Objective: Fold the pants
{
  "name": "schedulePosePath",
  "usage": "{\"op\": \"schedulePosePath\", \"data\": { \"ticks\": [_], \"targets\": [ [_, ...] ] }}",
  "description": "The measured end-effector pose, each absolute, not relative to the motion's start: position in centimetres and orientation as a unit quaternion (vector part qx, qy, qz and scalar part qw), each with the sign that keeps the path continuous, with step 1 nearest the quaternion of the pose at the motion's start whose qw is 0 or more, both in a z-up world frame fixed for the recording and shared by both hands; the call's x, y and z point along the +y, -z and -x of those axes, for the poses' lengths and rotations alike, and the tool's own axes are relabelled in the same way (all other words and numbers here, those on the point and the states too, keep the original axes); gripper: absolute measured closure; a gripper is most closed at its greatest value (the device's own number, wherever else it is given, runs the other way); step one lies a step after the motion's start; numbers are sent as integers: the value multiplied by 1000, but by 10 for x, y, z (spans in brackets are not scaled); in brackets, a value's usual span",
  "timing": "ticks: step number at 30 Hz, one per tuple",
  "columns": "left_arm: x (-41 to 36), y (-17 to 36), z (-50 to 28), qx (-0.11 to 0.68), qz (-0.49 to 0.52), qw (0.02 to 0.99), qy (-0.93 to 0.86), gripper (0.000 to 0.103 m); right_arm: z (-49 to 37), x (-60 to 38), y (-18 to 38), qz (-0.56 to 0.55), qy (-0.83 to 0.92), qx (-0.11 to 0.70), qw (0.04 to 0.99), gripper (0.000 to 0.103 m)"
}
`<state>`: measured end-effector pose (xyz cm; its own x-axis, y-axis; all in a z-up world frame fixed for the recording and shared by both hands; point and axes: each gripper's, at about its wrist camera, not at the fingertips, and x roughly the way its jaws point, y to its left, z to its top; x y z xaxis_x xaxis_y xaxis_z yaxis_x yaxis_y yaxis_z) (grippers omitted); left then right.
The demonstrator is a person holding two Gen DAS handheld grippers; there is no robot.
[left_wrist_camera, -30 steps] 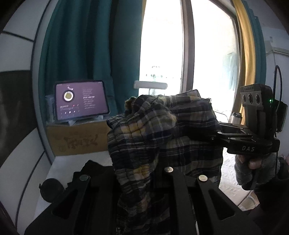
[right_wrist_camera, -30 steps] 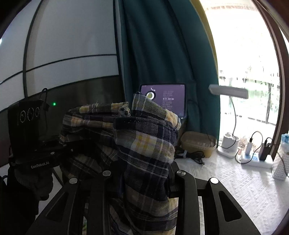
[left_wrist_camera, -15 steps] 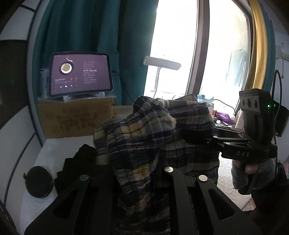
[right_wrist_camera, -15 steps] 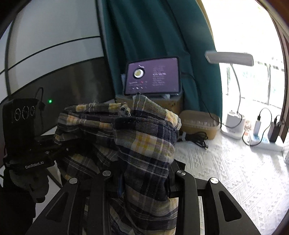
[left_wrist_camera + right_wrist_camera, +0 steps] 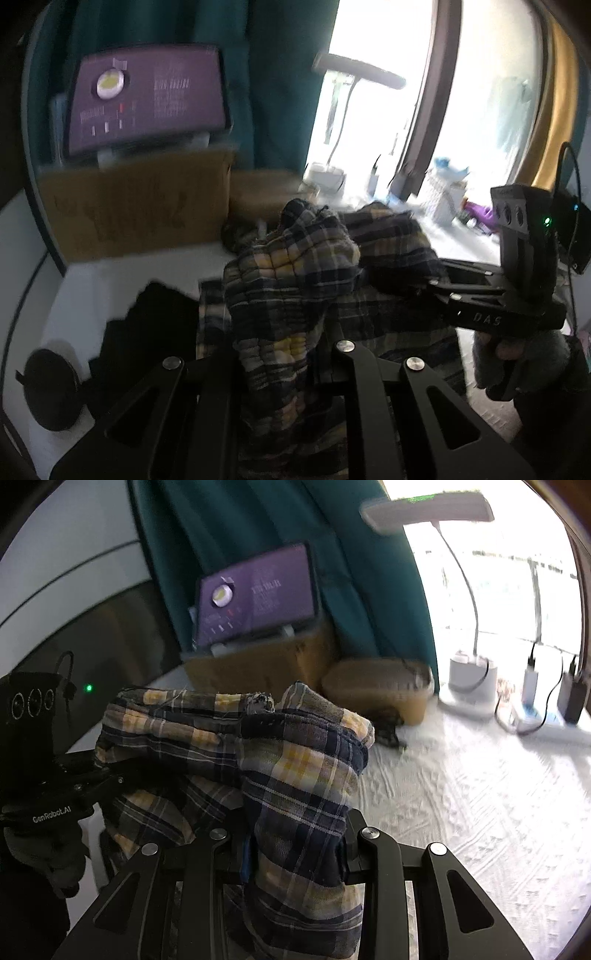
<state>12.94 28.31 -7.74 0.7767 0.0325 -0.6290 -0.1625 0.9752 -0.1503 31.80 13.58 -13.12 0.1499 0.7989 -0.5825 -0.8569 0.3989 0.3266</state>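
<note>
Pants: we see plaid pants in navy, grey and yellow bunched up and held between the two tools, above a white textured tabletop; the cloth sags down in front of both cameras.
Left gripper: we see the left gripper clamped on a thick gathered wad of the pants, the fabric spilling over and below its jaws; from the right wrist view its black body shows at the left edge, reaching into the cloth.
Right gripper: we see the right gripper closed on a folded bundle of the pants, the cloth filling the gap between the jaws; in the left wrist view its body comes in from the right, and its tips are buried in the plaid.
Hands: we make out a hand in a grey glove under the right tool, and a dark gloved hand under the left one.
Background: we see a tablet with a purple screen propped on a cardboard box, against a teal curtain.
Desk items: we see a white desk lamp by the bright window, a tan basket beside the box, and a round black object at the lower left.
Dark cloth: we note a black garment lying on the table just left of the plaid; its kind we cannot tell.
</note>
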Motion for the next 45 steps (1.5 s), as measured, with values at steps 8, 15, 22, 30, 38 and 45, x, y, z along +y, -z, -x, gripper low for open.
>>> {"op": "schedulePosePath", "data": {
  "ticks": [8,15,22,30,38,45],
  "targets": [
    [308,111,-136,378,133,913,-79,84,-337,151,167,47,-534,404,741,53],
    [338,123,-122,388,162,899,-120,73,-361,137,181,37,-494,424,758,33],
    [336,113,-126,393,138,901,-120,68,-374,125,181,49,-452,415,788,33],
    [328,82,-147,379,98,917,-74,68,-386,127,174,64,-438,402,802,33],
    [347,117,-168,422,102,894,-107,68,-397,133,183,73,-429,408,802,33],
    [353,111,-149,414,130,893,-117,62,-399,128,181,77,-411,408,812,33]
  ]
}}
